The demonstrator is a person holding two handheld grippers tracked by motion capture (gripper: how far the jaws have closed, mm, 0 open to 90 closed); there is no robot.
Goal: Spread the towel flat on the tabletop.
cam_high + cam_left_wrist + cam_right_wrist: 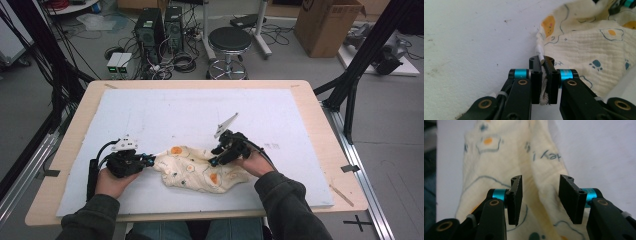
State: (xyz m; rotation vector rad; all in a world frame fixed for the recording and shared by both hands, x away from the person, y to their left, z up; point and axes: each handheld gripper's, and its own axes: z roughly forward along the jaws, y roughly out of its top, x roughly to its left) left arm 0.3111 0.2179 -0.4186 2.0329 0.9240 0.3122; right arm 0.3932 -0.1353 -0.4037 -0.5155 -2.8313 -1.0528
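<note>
A pale wooden table (307, 100) stood in the middle of the room, and most of its top was covered by a white foam sheet (165, 107) whose edges stopped just short of the wood on every side. The far half of that sheet lay bare, with plenty of room toward the back and both sides, while everything was gathered near the person's edge. There a crumpled cream cloth (197, 172) printed with fried eggs and small blue paw marks lay bunched on the sheet, between the two hands and close to the near border. The left hand (112, 182) held the left gripper (148, 160) low against the cloth's left edge; in the left gripper view its jaws stood pressed together on a thin hem of the fabric, with a small white tag (539, 51) poking out beyond the tips. The right hand (257, 162) held the right gripper (216, 156) over the cloth's upper right part, and in the right gripper view its jaws stood well apart with a raised fold of the cloth (536, 170) running up between them, though I could not tell whether either jaw touched it. Beyond the table's far edge sat a black round stool (229, 40) and, further right, a brown cardboard box (325, 22) on the grey floor.
</note>
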